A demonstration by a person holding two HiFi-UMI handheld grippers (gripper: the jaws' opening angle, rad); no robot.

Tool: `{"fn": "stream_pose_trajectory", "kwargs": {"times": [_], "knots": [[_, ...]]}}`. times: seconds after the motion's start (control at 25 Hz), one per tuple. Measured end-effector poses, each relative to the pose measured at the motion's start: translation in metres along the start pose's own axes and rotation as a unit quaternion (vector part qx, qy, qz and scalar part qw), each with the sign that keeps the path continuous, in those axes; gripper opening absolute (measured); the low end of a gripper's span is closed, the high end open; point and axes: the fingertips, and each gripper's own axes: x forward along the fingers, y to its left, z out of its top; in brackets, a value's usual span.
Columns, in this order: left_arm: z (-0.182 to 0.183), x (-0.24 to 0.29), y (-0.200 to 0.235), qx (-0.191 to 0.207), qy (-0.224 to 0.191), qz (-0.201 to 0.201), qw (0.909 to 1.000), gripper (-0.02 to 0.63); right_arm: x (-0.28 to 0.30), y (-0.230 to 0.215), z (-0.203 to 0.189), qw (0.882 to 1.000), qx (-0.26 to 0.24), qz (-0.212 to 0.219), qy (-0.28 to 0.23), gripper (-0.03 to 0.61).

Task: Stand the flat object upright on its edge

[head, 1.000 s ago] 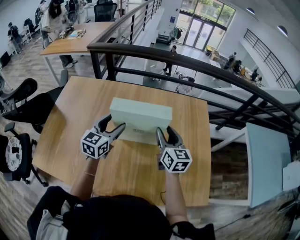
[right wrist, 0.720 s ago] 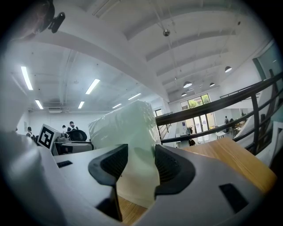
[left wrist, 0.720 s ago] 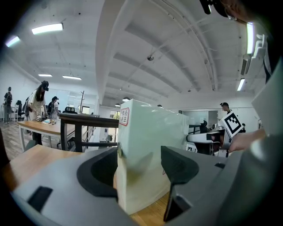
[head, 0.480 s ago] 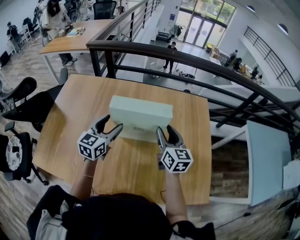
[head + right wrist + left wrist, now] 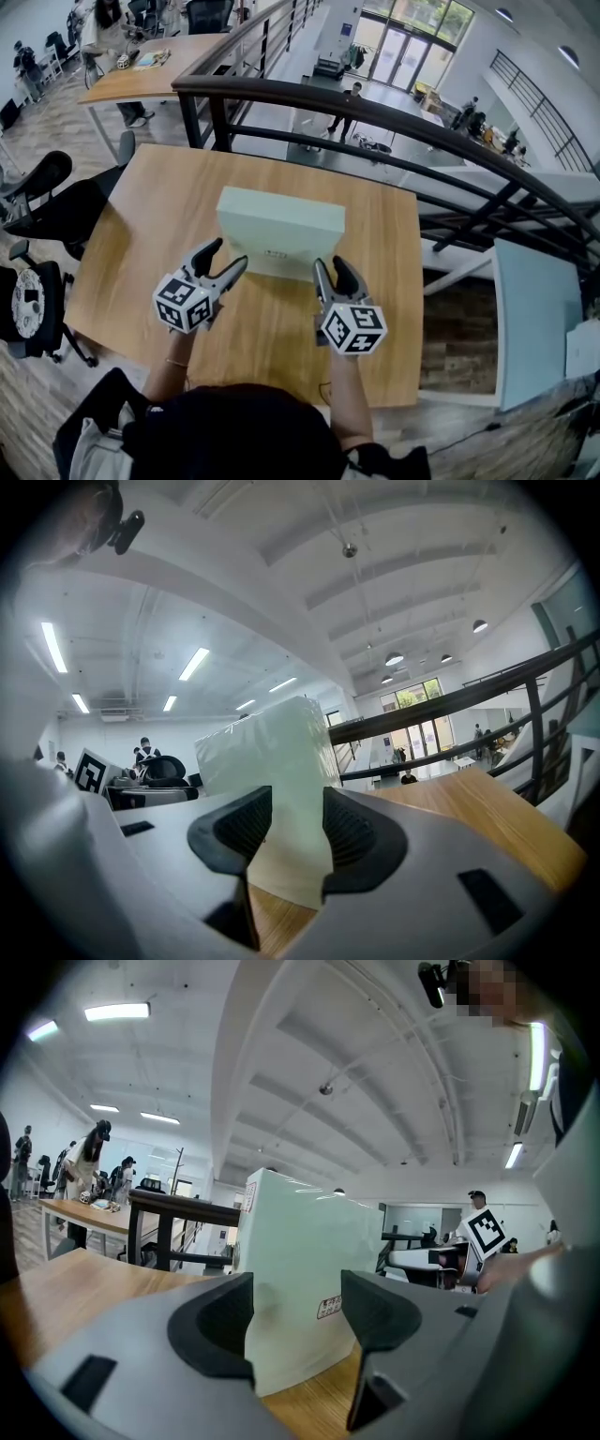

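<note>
Head view shows the pale green box standing up on its long edge in the middle of the wooden bench. Its long side runs left to right. The left gripper and right gripper are both spread open just beside its near corners, holding nothing.

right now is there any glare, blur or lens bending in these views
Head view: even light, sharp, but the fisheye bows the black metal railing. Left gripper view: dark rounded corners, one bright ceiling strip light, faint sheen on the pale green flat box. Right gripper view: same dark corners, box sharp.
</note>
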Motion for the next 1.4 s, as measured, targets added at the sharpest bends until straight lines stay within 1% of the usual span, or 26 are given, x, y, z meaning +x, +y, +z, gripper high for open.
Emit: {"fn": "stream_pose_trajectory", "kwargs": {"times": [0.08, 0.16, 0.24, 0.28, 0.36, 0.48, 0.56, 0.68, 0.88, 1.0, 1.2, 1.4], "knots": [[0.002, -0.003, -0.001, 0.000, -0.005, 0.000, 1.0000, 0.292, -0.005, 0.002, 0.001, 1.000, -0.002, 0.000, -0.005, 0.156], [0.006, -0.006, -0.004, -0.001, -0.010, -0.002, 0.9999, 0.291, -0.009, 0.004, 0.003, 1.000, -0.003, 0.001, -0.011, 0.109], [0.009, -0.008, -0.007, 0.001, -0.014, -0.002, 0.9999, 0.290, -0.012, 0.006, 0.005, 1.000, -0.004, 0.004, -0.016, 0.081], [0.011, -0.009, -0.008, 0.003, -0.015, -0.002, 0.9999, 0.279, -0.012, 0.007, 0.006, 1.000, -0.005, 0.006, -0.018, 0.074], [0.015, -0.010, -0.011, 0.007, -0.021, -0.005, 0.9997, 0.211, -0.012, 0.009, 0.008, 1.000, -0.009, 0.008, -0.020, 0.066], [0.020, -0.011, -0.016, 0.009, -0.036, -0.022, 0.9991, 0.110, -0.013, 0.013, 0.010, 1.000, -0.003, 0.017, -0.024, 0.054], [0.021, -0.012, -0.020, 0.012, -0.038, -0.032, 0.9987, 0.070, -0.013, 0.016, 0.010, 0.999, 0.001, 0.024, -0.023, 0.048], [0.019, -0.011, -0.024, 0.023, -0.032, -0.038, 0.9985, 0.040, -0.014, 0.019, 0.011, 0.999, -0.005, 0.030, -0.021, 0.044], [0.018, -0.010, -0.030, 0.038, -0.022, -0.045, 0.9980, 0.034, -0.015, 0.024, 0.012, 0.999, -0.014, 0.039, -0.014, 0.043], [0.019, -0.011, -0.032, 0.047, -0.018, -0.045, 0.9977, 0.034, -0.013, 0.029, 0.006, 0.999, -0.019, 0.051, -0.001, 0.035], [0.022, -0.011, -0.033, 0.044, -0.023, -0.046, 0.9977, 0.035, -0.013, 0.032, 0.004, 0.998, -0.021, 0.056, 0.006, 0.032], [0.018, -0.011, -0.031, 0.041, -0.019, -0.041, 0.9981, 0.035, -0.013, 0.027, 0.003, 0.999, -0.018, 0.050, 0.008, 0.032]]}}
